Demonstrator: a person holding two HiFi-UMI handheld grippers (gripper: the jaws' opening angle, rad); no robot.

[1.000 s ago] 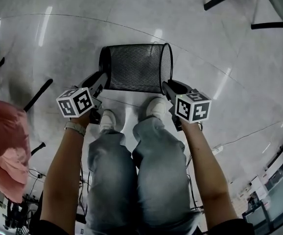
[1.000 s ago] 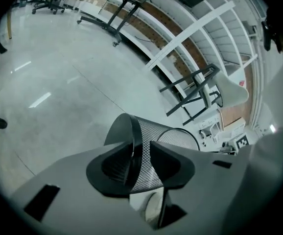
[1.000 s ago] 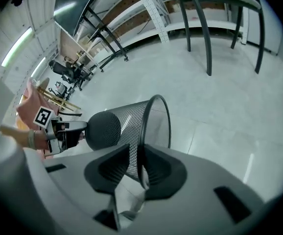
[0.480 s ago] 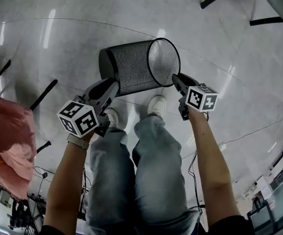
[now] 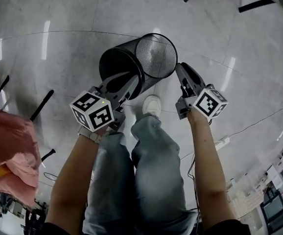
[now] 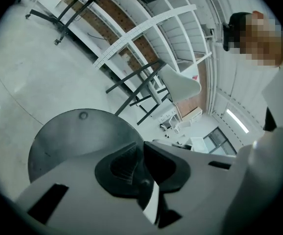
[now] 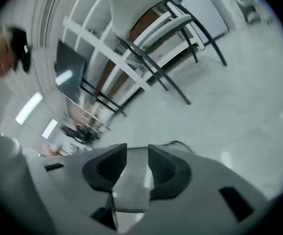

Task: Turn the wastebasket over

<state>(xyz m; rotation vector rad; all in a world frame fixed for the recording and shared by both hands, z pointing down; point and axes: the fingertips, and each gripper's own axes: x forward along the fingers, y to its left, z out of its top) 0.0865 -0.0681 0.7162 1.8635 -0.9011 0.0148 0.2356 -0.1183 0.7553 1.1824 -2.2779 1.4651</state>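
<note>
Wastebasket (image 5: 149, 58): black mesh. We find it tilted on its side between the two grippers, at 12 o'clock from the person's white shoe (image 5: 153, 105). Its paler round end points to 1 o'clock and its darker end to 7 o'clock.

Left gripper (image 5: 129, 82): it sits at the basket's 7 o'clock, reaching into the darker end. In the left gripper view the left gripper (image 6: 142, 148) has its two black pads drawn close, with only a thin edge of the basket between them. The basket's round grey end (image 6: 73, 141) fills the 9 o'clock side of that view.

Right gripper (image 5: 180, 72): it sits at the basket's 4 o'clock, touching the paler end. In the right gripper view the right gripper (image 7: 137, 151) has its jaws pinching a blurred grey strip of the basket wall (image 7: 131, 180).

Marker cubes: we count one on each gripper, black-and-white squares facing the head camera, left (image 5: 92, 111) and right (image 5: 210, 103).

Person: both forearms are bare, with a band on the left wrist (image 5: 90, 133) and pale jeans (image 5: 146, 170) at 6 o'clock.

Floor (image 5: 58, 48): glossy pale grey, with light streaks.

Pink cloth (image 5: 7, 151): at 8 o'clock, well apart from the basket.

Cable (image 5: 249, 126): it runs along the floor at 4 o'clock.

Black frame legs (image 5: 251, 5): at 1 o'clock, along the top edge.

Shelving (image 6: 146, 28): white racks behind, seen in both gripper views.
</note>
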